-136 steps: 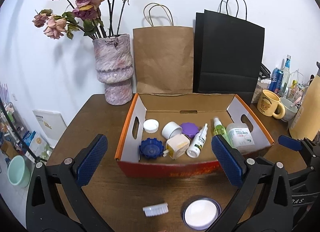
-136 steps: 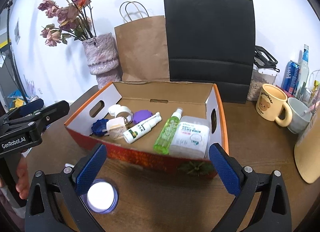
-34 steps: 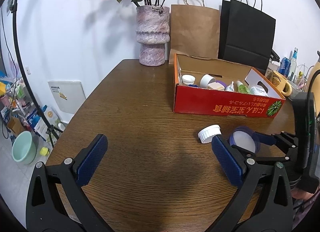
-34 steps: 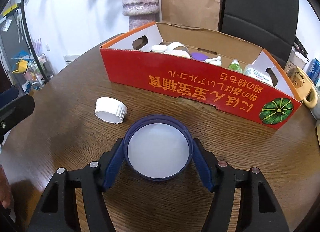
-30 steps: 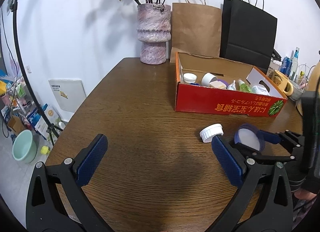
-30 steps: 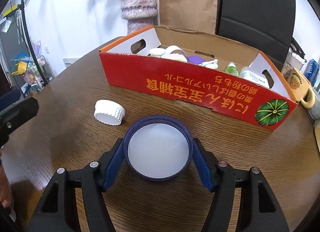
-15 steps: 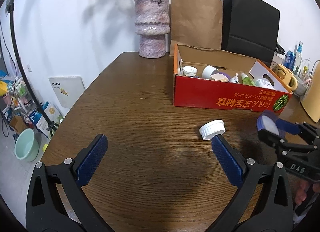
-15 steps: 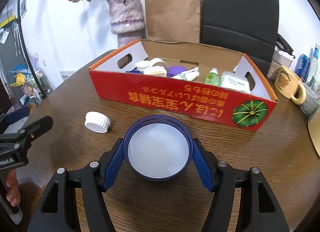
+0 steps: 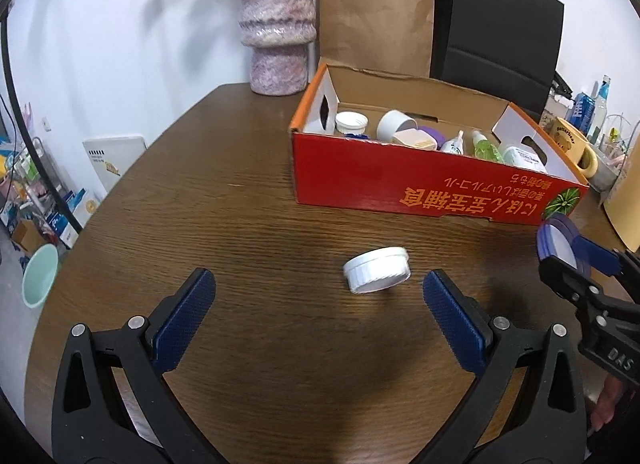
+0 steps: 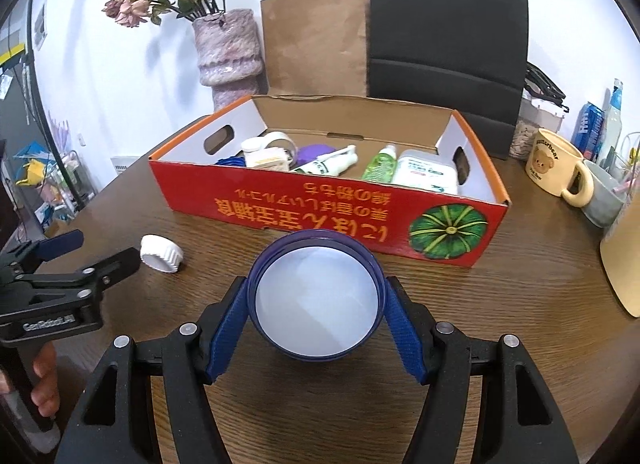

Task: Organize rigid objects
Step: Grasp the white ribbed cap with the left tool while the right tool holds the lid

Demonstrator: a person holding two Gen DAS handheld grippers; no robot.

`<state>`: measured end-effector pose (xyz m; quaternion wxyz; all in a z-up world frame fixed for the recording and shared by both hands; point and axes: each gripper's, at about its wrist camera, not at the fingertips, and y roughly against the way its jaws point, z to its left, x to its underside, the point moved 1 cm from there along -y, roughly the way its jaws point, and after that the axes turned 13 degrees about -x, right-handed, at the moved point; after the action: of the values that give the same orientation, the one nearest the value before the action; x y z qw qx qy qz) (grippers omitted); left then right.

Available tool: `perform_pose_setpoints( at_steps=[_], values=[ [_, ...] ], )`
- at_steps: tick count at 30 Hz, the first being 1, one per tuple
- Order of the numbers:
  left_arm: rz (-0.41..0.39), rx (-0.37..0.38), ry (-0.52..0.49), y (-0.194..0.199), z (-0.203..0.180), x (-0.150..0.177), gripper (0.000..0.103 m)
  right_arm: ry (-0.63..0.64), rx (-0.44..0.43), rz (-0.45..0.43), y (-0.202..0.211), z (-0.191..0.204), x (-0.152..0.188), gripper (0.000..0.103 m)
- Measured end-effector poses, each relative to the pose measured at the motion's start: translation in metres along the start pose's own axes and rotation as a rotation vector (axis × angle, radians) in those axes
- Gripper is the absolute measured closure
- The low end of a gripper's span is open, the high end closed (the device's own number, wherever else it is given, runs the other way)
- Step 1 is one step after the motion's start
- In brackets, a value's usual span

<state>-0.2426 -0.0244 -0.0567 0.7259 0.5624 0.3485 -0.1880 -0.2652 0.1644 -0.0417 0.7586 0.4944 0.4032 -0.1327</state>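
Note:
My right gripper [image 10: 316, 326] is shut on a round blue lid with a white centre [image 10: 316, 296] and holds it above the wooden table, in front of the red cardboard box [image 10: 320, 208]. The lid [image 9: 558, 238] also shows at the right of the left wrist view. A white ribbed cap [image 9: 377, 269] lies on the table just ahead of my open, empty left gripper [image 9: 316, 320]; it shows in the right wrist view too [image 10: 161, 253]. The box [image 9: 420, 184] holds caps, jars and small bottles.
A purple vase [image 9: 276, 24] with dried flowers, a brown paper bag [image 9: 376, 16] and a black paper bag [image 9: 496, 24] stand behind the box. A yellow bear mug [image 10: 554, 166], a grey cup and bottles stand right of it. The table's left edge [image 9: 120, 184] curves nearby.
My right gripper has lifted the blue lid higher and toward the box. My left gripper has moved closer to the white cap.

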Motion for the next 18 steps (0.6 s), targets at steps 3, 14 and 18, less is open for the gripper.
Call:
perform_pose_setpoints(
  at_steps=[3,14,18],
  values=[
    [0.011,-0.018,0.001,-0.006,-0.009,-0.004,0.0,-0.009,0.003,-0.001,0.001,-0.008,0.0,0.032],
    [0.047,-0.064,-0.019,-0.023,-0.034,-0.01,0.002,-0.006,0.002,0.007,0.003,-0.02,0.001,0.032],
    [0.06,-0.065,-0.032,-0.027,-0.039,-0.01,0.019,-0.006,0.0,0.011,0.002,-0.022,0.002,0.032]
  ],
)
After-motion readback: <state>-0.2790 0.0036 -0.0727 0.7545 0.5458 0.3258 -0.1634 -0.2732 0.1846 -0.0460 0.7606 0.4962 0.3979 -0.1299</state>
